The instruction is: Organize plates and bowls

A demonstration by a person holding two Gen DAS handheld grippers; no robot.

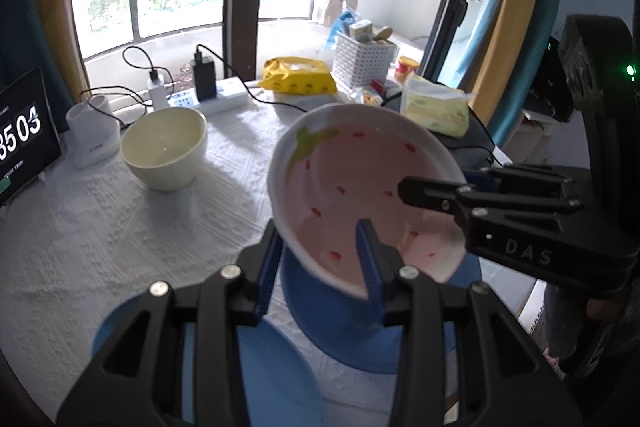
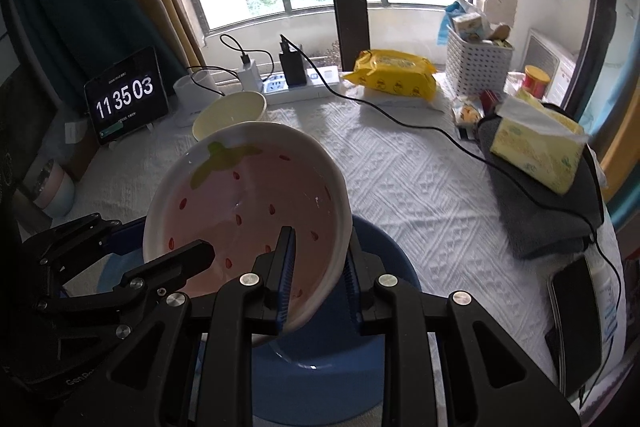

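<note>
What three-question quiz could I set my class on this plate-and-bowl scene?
1. True or false: the strawberry plate lies inside the cream bowl.
2. What sits beneath the raised strawberry plate? A) yellow packet B) blue bowl C) white basket
3. Which tools clamp the plate's rim?

Key:
1. False. It is held tilted in the air.
2. B
3. Both: the left tool and the right tool.
</note>
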